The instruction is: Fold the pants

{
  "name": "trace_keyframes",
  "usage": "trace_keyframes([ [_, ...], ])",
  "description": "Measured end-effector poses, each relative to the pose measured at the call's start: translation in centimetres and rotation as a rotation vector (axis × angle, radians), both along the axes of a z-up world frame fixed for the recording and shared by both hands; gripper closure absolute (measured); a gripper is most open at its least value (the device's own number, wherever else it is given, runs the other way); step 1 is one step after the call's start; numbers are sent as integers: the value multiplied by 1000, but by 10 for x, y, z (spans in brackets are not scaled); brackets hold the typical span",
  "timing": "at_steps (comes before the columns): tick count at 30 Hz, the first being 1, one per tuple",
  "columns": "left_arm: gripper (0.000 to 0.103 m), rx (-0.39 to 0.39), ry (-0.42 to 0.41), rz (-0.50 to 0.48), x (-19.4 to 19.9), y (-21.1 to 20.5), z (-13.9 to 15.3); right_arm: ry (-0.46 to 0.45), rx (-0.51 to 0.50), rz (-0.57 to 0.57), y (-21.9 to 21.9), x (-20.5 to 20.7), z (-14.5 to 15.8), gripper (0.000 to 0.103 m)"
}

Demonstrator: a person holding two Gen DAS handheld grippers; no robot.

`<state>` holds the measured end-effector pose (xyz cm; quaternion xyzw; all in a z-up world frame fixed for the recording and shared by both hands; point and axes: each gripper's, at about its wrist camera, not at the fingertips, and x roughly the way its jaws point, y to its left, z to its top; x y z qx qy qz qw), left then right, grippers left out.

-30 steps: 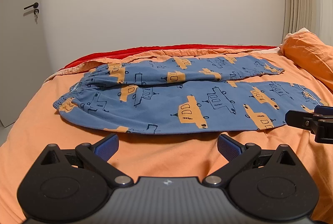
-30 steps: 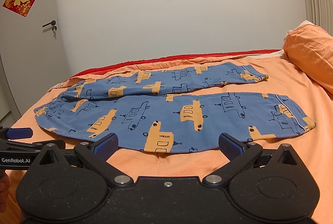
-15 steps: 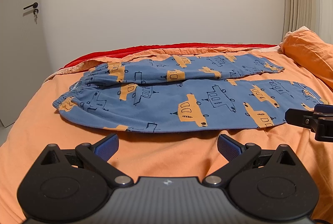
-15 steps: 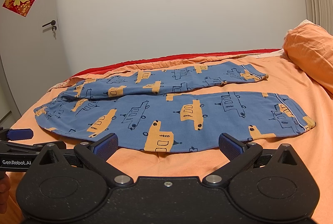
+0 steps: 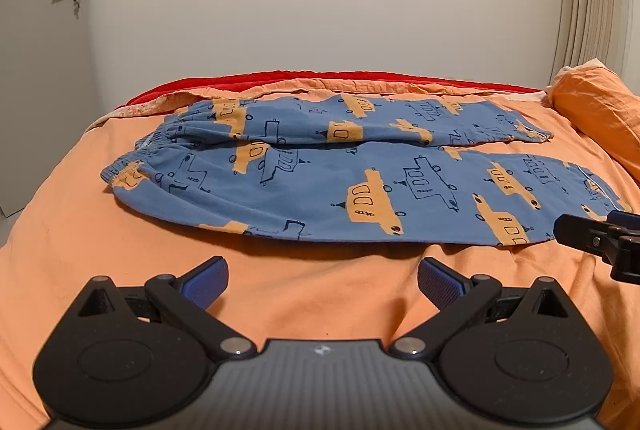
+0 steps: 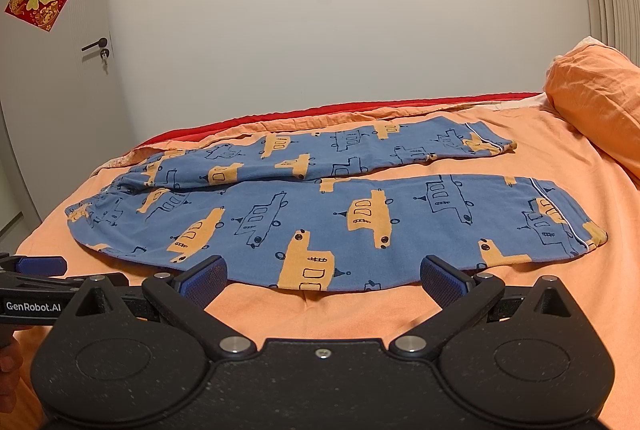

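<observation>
Bed (image 5: 280, 294): carrying all items. Pants (image 5: 360, 190): lying flat on it, unfolded, long axis running crosswise ahead of both tools, waistband left. Left gripper (image 5: 322, 280): sitting nearer the waistband, gaping wide, holding nothing. Right gripper (image 6: 322, 280): apparently nearer the cuffs, likewise gaping, empty.

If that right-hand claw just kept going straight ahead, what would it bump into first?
Most likely the near leg of the blue pants, lying just beyond the open right gripper; depth is hard to judge.
</observation>
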<state>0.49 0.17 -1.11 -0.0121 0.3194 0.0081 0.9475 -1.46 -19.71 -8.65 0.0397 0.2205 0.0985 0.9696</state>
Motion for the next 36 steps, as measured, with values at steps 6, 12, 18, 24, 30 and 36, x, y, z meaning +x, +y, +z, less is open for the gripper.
trace_keyframes([
  [6, 0, 2, 7, -2, 2, -1, 0, 0, 2, 3, 0, -1, 1, 0],
  [12, 0, -33, 16, 8, 7, 0, 1, -13, -3, 32, 4, -1, 6, 0],
  [18, 0, -30, 10, 5, 14, 1, 6, -40, -5, 46, 6, 4, 18, 0],
  [24, 0, 8, 25, 2, 35, 3, 20, -17, -12, 68, 10, 18, 36, 0],
  [30, 0, -41, 74, 108, 65, 24, 41, 15, 30, 60, 9, 40, 62, 0],
  [36, 0, -35, 119, 163, 87, 35, 59, -2, 43, 66, 10, 55, 84, 0],
])
